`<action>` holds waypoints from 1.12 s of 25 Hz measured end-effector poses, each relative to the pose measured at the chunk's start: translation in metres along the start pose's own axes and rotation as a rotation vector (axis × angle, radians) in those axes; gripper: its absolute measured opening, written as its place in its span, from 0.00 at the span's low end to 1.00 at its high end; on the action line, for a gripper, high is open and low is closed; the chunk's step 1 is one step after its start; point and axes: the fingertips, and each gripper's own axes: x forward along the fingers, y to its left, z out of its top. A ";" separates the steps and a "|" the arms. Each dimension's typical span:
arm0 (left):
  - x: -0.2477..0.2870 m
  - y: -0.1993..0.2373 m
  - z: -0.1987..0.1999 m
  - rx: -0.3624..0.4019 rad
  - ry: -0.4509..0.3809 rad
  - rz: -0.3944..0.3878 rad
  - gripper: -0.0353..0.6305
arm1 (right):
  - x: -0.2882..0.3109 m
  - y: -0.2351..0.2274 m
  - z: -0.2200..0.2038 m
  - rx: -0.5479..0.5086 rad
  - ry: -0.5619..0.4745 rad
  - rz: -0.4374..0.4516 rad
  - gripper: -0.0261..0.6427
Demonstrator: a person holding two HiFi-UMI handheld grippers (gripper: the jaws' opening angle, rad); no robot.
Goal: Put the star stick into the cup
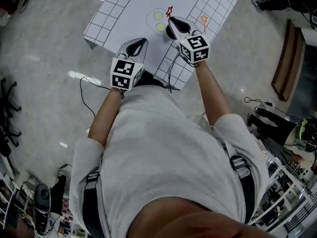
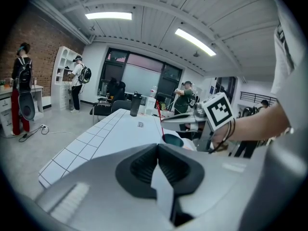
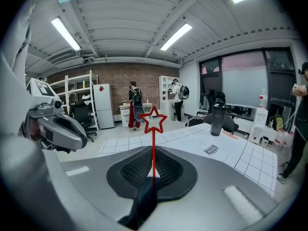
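Right gripper (image 3: 154, 154) has its jaws closed tight on the red star stick (image 3: 153, 129), a thin rod with an outlined star on top; the rod rises upright out of the dark ribbed pads, and the star stands clear of them at 12 o'clock; in the head view the right gripper (image 1: 174, 22) reaches over the white table with a black grid border (image 1: 133, 4), with the star just past its tips at 12 o'clock. Seen from the left gripper view, the red star stick (image 2: 159, 113) runs down from those jaws to the near rim of the dark teal round cup (image 2: 173, 139), which stands on the table right below them; whether the rod's lower end is inside the cup I cannot tell. Left gripper (image 2: 158, 147) has its jaws together with nothing between them; in the head view the left gripper (image 1: 142, 43) sits at 7 o'clock from the right one, apart from the cup, over the near part of the table. Two pale green circles (image 1: 158, 16) lie on the table at 9 o'clock from the right gripper's tips; an orange star shape (image 1: 204, 20) lies at 3 o'clock; a tall black bottle (image 3: 217, 120) stands upright farther along the table; people stand near white shelves and a brick wall beyond.
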 end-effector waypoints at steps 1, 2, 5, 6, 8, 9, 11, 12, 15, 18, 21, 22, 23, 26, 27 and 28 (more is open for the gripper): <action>0.000 0.000 0.000 0.001 0.000 -0.002 0.06 | 0.000 0.000 0.000 0.001 0.001 -0.003 0.06; 0.000 -0.001 0.000 0.002 0.000 -0.004 0.06 | 0.000 0.000 0.000 0.000 0.004 -0.006 0.07; 0.000 0.000 0.000 0.003 -0.001 -0.010 0.06 | 0.001 0.001 -0.002 -0.006 0.028 -0.008 0.12; 0.000 0.000 0.001 0.003 -0.001 -0.012 0.06 | 0.001 0.002 -0.002 -0.008 0.033 -0.009 0.16; 0.002 -0.002 0.002 0.004 -0.002 -0.021 0.06 | -0.003 0.001 -0.001 -0.002 0.029 -0.017 0.20; 0.003 -0.003 0.003 0.006 -0.003 -0.027 0.06 | -0.006 0.000 0.000 0.004 0.021 -0.024 0.20; 0.005 -0.006 0.005 0.014 -0.005 -0.041 0.06 | -0.015 -0.003 0.002 0.018 0.005 -0.043 0.20; 0.008 -0.009 0.006 0.018 -0.005 -0.049 0.06 | -0.020 -0.006 0.002 0.028 -0.002 -0.056 0.20; 0.016 -0.019 0.009 0.036 -0.002 -0.085 0.06 | -0.040 -0.022 -0.003 0.069 -0.019 -0.118 0.18; 0.027 -0.034 0.009 0.059 0.011 -0.131 0.06 | -0.063 -0.049 -0.020 0.111 -0.007 -0.213 0.08; 0.039 -0.051 0.008 0.078 0.028 -0.174 0.06 | -0.085 -0.080 -0.048 0.155 0.056 -0.307 0.04; 0.042 -0.055 0.007 0.083 0.034 -0.185 0.06 | -0.091 -0.090 -0.059 0.169 0.087 -0.335 0.04; 0.046 -0.059 0.007 0.086 0.040 -0.194 0.06 | -0.097 -0.099 -0.071 0.183 0.118 -0.358 0.04; 0.057 -0.063 0.006 0.090 0.058 -0.203 0.06 | -0.108 -0.119 -0.098 0.221 0.194 -0.391 0.04; 0.061 -0.063 0.007 0.090 0.063 -0.202 0.06 | -0.110 -0.125 -0.105 0.230 0.216 -0.395 0.04; 0.065 -0.063 0.007 0.089 0.067 -0.200 0.06 | -0.111 -0.130 -0.112 0.237 0.239 -0.399 0.04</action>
